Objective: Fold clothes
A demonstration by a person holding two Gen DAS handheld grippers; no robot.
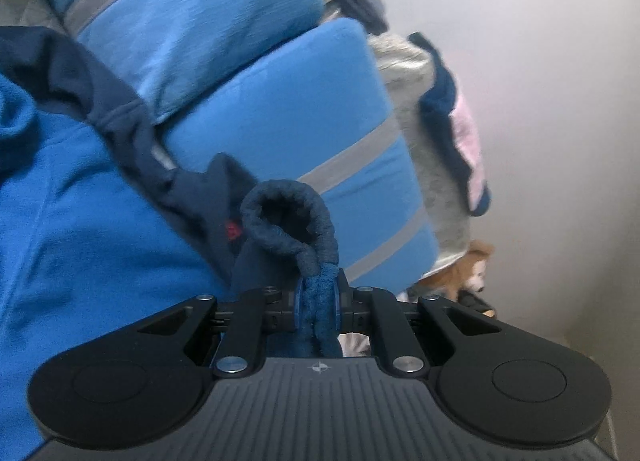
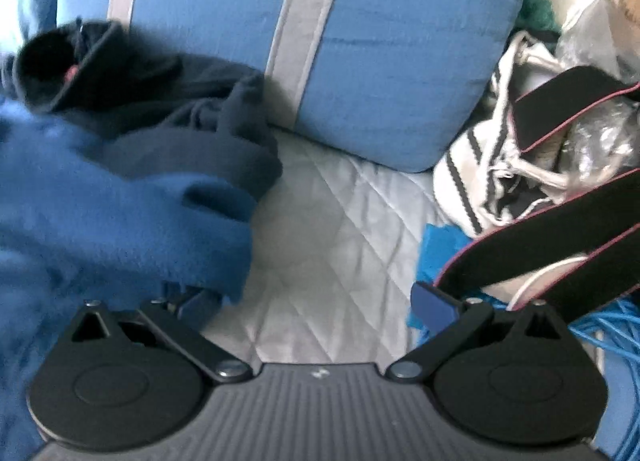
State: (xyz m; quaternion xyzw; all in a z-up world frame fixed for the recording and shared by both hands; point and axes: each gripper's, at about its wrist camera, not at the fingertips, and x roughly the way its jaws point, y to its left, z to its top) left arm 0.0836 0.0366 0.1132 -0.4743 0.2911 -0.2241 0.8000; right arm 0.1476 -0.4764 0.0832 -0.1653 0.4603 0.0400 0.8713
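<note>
A blue fleece jacket [image 1: 80,201] with dark navy trim fills the left of the left wrist view. My left gripper [image 1: 318,303] is shut on a navy cuff [image 1: 288,221] of it, the cuff looping up out of the jaws. In the right wrist view the same blue fleece jacket [image 2: 100,213] lies at the left on a quilted grey bedcover [image 2: 320,261], its navy collar [image 2: 64,61] at upper left. My right gripper [image 2: 316,305] stands open over the bedcover; its left finger [image 2: 196,301] sits at the fleece's edge, with nothing between the jaws.
Blue pillows with grey stripes [image 1: 248,93] [image 2: 360,41] lie behind the jacket. A striped white bag with black pink-edged straps [image 2: 560,181] and blue cable [image 2: 608,341] crowd the right. A grey cloth [image 1: 420,133], a pink and navy garment [image 1: 468,141] and a plush toy [image 1: 468,273] line the wall.
</note>
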